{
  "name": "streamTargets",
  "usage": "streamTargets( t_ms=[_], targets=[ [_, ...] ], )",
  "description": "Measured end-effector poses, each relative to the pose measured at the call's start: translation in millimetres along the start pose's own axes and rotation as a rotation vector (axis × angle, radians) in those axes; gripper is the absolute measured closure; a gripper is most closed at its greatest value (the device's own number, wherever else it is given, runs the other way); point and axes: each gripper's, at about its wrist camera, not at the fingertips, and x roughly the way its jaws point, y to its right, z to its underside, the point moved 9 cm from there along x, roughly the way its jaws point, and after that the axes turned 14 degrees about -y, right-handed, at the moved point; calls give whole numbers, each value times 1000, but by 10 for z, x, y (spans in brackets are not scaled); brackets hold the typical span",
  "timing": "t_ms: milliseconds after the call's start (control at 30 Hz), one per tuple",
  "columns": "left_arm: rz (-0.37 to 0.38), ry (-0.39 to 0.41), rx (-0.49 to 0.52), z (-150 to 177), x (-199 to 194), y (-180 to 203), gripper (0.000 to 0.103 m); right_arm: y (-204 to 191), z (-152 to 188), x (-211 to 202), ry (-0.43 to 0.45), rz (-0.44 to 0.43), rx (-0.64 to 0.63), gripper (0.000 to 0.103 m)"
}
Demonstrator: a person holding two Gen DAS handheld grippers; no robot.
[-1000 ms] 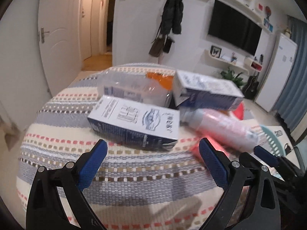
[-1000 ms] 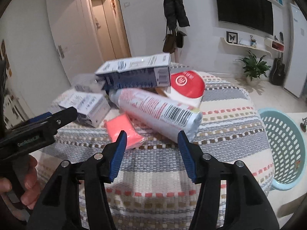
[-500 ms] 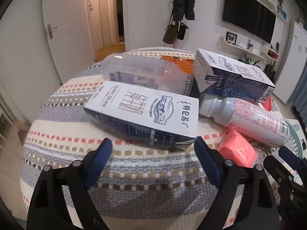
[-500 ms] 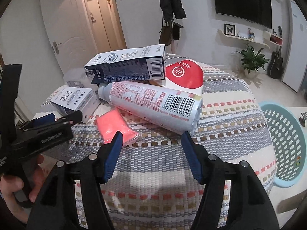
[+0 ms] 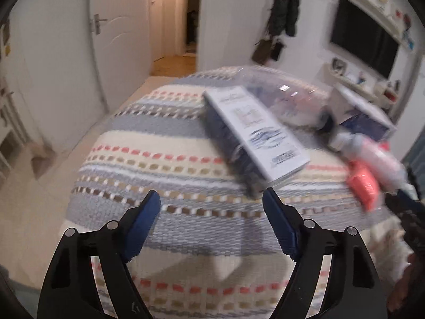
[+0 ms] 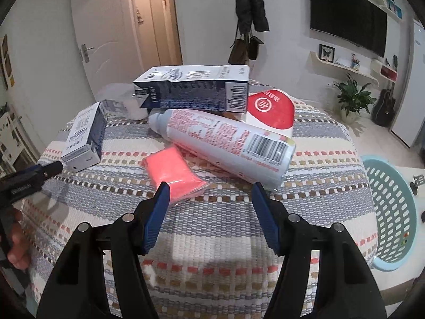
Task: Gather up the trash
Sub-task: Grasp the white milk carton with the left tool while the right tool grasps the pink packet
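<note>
On a round table with a striped cloth [image 6: 212, 239] lies a heap of trash. It holds a blue-and-white carton [image 5: 255, 133], a second carton [image 6: 194, 90], a white bottle with pink print [image 6: 228, 146], a pink pack [image 6: 172, 175], a clear plastic bottle [image 5: 279, 90] and a red-and-white packet [image 6: 271, 106]. My left gripper [image 5: 209, 194] hovers just short of the near carton's corner, its jaws closing with nothing between them. My right gripper [image 6: 210, 187] is open and empty, with the pink pack beside its left finger and the bottle's base beside its right.
A turquoise perforated basket [image 6: 393, 212] stands low at the table's right side. The left gripper's finger [image 6: 34, 172] and the hand [image 6: 16, 247] holding it show at the right wrist view's left edge. A white door [image 5: 117, 42] and a hallway lie beyond the table.
The left wrist view has swung left, so the near carton now sits right of centre, and the left jaws have narrowed. The right jaws widened slightly and the trash looks a little closer.
</note>
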Motion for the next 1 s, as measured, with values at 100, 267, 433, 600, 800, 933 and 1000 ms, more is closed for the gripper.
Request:
streamTargets(
  t_ms=[100,267,433,600,800,933,1000],
  targets=[
    [146,-30,24,-112,-31,232,13,-39,-41,-10,-11,-49,-2,38],
    [130,-106,-47,-355,245,334,12,-121,-170,-50,-21,-75,-43,29],
    [56,-167,-59,-422,540,375,12,-255,-223,106,-66,-82,-81,29],
    [-46,-151,-20,-512,679,409,19,-286,-198,361,-126,-85,-77,29],
    [-123,-121,42,-589,700,533,34,-310,-220,388,-136,-85,-94,38],
    [-104,-120,58,-553,614,602,44,-436,-209,406,-133,-55,-147,52],
    [-91,-118,58,-451,532,557,44,-504,-194,372,-111,-40,-174,53]
  ],
)
